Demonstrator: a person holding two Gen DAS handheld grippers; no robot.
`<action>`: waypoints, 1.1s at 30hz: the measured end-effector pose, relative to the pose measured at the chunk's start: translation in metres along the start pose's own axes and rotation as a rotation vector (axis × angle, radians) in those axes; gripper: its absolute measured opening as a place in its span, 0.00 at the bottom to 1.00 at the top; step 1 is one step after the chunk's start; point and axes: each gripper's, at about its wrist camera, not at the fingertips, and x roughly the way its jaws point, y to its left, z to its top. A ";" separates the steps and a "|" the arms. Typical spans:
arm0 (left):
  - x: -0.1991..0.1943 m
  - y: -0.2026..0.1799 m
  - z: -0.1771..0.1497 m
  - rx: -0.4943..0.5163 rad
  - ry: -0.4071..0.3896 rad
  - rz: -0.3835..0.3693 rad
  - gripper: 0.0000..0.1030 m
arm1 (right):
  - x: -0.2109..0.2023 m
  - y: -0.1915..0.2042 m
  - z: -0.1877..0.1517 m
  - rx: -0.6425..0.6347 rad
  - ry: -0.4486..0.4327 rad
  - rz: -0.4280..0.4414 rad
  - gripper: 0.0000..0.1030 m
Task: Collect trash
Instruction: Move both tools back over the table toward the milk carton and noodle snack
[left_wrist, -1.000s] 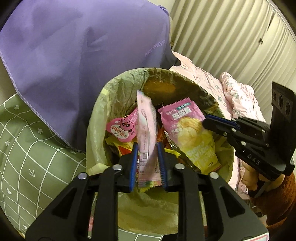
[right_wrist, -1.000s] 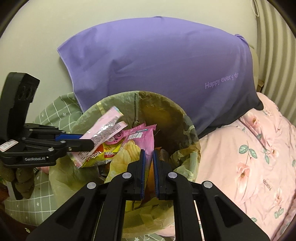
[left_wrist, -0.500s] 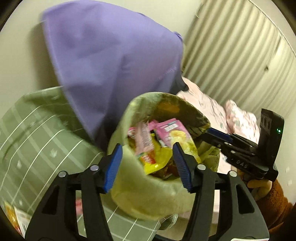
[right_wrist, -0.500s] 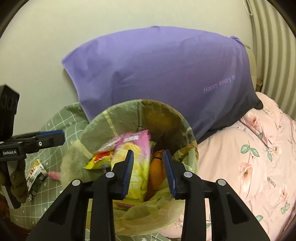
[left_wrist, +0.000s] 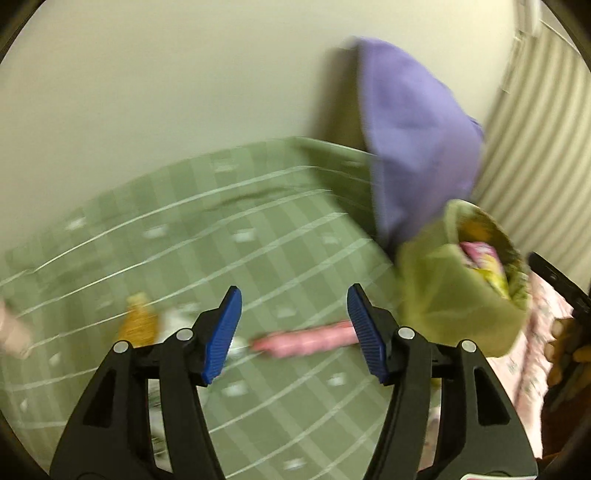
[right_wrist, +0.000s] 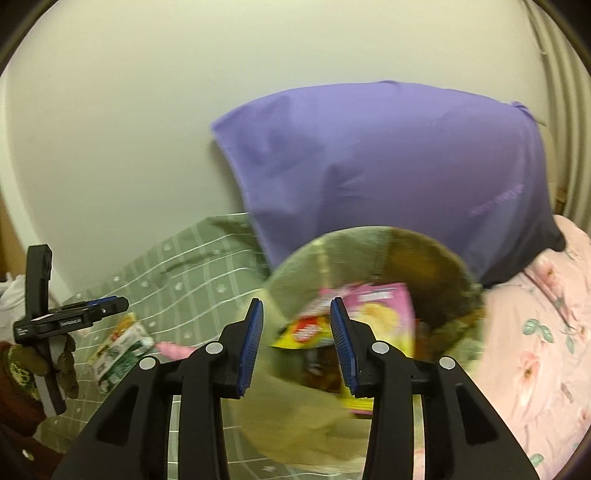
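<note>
A bin lined with a yellow-green bag (right_wrist: 295, 280) stands on the bed and holds snack wrappers, among them a pink and yellow chip bag (right_wrist: 384, 314). It also shows in the left wrist view (left_wrist: 443, 291) at the right. My right gripper (right_wrist: 297, 332) is open and empty just in front of the bin. My left gripper (left_wrist: 294, 325) is open and empty over the green sheet, facing a pink wrapper (left_wrist: 310, 338) and a yellow wrapper (left_wrist: 138, 325). It shows in the right wrist view (right_wrist: 110, 304) at the left, near a green and white packet (right_wrist: 122, 347).
A purple pillow (right_wrist: 399, 177) leans on the wall behind the bin. A green checked sheet (left_wrist: 221, 236) covers the left of the bed, a pink floral quilt (right_wrist: 535, 350) the right. A ribbed curtain (left_wrist: 535, 147) hangs at the right.
Both grippers opened and dropped their wrappers into the bin. My left gripper swung away left over the green sheet. My right gripper drew back a little.
</note>
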 end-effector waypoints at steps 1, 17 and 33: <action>-0.005 0.013 -0.003 -0.025 -0.006 0.023 0.55 | 0.005 0.007 0.000 -0.012 0.009 0.019 0.35; -0.080 0.131 -0.067 -0.284 -0.065 0.299 0.59 | 0.077 0.114 -0.015 -0.193 0.169 0.273 0.35; -0.122 0.133 -0.101 -0.236 -0.048 0.452 0.59 | 0.142 0.261 -0.087 -0.445 0.412 0.528 0.42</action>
